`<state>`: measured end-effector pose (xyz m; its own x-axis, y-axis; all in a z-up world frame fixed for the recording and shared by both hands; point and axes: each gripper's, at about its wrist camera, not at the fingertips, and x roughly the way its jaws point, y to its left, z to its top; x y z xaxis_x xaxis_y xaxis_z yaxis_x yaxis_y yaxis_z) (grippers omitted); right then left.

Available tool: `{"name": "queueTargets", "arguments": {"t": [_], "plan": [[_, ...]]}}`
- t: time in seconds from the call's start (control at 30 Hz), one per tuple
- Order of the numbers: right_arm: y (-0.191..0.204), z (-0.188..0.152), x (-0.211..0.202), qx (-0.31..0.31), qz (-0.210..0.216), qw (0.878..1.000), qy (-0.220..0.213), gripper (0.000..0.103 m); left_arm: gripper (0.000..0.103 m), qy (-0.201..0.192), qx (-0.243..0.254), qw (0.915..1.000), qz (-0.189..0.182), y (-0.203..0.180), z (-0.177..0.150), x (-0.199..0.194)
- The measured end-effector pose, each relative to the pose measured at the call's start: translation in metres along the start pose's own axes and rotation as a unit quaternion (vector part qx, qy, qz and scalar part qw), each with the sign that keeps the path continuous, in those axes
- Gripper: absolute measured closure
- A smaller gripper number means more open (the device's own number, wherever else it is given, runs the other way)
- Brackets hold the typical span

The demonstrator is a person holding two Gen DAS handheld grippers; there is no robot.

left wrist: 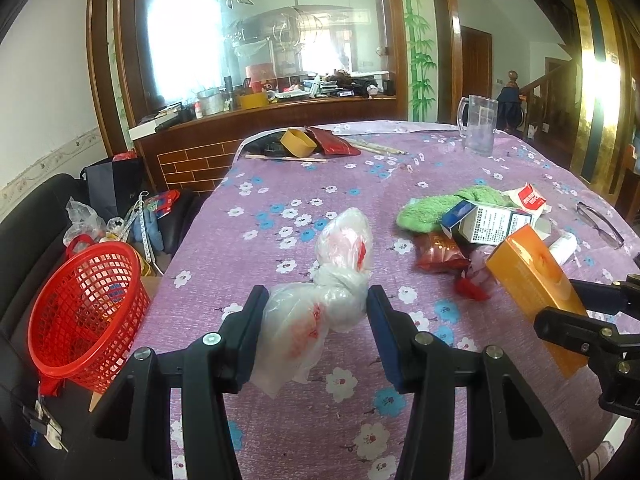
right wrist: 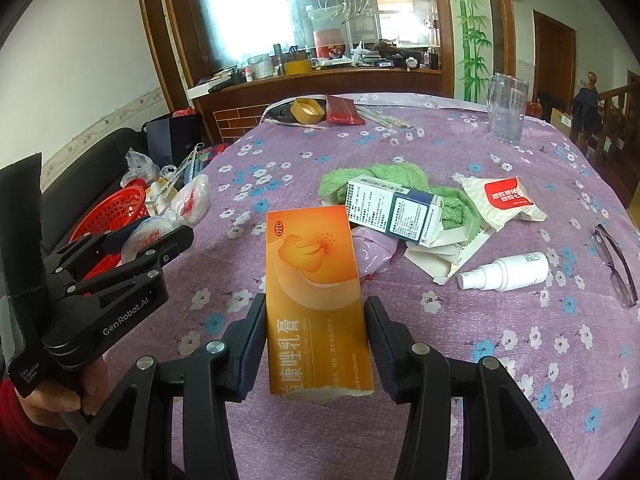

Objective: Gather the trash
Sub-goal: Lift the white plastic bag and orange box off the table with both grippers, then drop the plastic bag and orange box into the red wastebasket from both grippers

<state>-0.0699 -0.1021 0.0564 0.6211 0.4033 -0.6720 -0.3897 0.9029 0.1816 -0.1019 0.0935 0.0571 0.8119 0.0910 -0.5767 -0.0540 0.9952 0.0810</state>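
My left gripper (left wrist: 316, 308) is shut on a knotted white plastic bag (left wrist: 320, 300) with red print, held above the purple flowered tablecloth (left wrist: 280, 184). My right gripper (right wrist: 316, 320) is shut on an orange medicine box (right wrist: 316, 300), held above the cloth; the box also shows in the left wrist view (left wrist: 536, 280). A red mesh basket (left wrist: 84, 312) stands off the table's left edge. More trash lies mid-table: a white and blue carton (right wrist: 392, 208), a torn white packet (right wrist: 504, 196), a red wrapper (left wrist: 440, 256) and a white spray bottle (right wrist: 508, 272).
A green towel (right wrist: 372, 180) lies under the carton. Glasses (right wrist: 616, 268) lie at the right edge. A clear plastic mug (right wrist: 506, 112), a tape roll (right wrist: 306, 110), a red pouch (right wrist: 344, 110) and chopsticks stand at the far side. A black sofa with bags (left wrist: 112, 220) is at left.
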Motion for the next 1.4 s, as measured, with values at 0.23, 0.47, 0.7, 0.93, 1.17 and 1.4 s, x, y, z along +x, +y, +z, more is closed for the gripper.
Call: {"name": "queueTargets", "arguments": {"t": [0.23,0.47,0.7,0.93,1.17,1.4], "plan": [[0.004,0.001,0.0,-0.003,-0.001,1.0,0.002,0.051,0.053,-0.001,-0.002,1.0,0.001,0.004,0.0,-0.003],[0.008,0.001,-0.001,-0.006,-0.001,1.0,0.002,0.051,0.053,-0.002,-0.008,1.0,0.003,0.011,-0.001,-0.006],[0.015,0.005,0.0,-0.011,0.003,1.0,0.002,0.051,0.053,0.0,-0.016,0.9999,0.001,0.018,0.0,-0.008],[0.022,0.012,0.003,-0.017,0.01,1.0,0.002,0.051,0.053,0.0,-0.033,0.9994,0.005,0.033,0.003,-0.008],[0.035,0.022,0.012,-0.024,0.023,0.999,0.007,0.051,0.053,-0.001,-0.058,0.9983,0.01,0.053,0.008,-0.01],[0.063,0.04,0.022,-0.047,0.046,0.998,0.013,0.051,0.053,-0.009,-0.103,0.9944,0.025,0.098,0.013,-0.021]]}}
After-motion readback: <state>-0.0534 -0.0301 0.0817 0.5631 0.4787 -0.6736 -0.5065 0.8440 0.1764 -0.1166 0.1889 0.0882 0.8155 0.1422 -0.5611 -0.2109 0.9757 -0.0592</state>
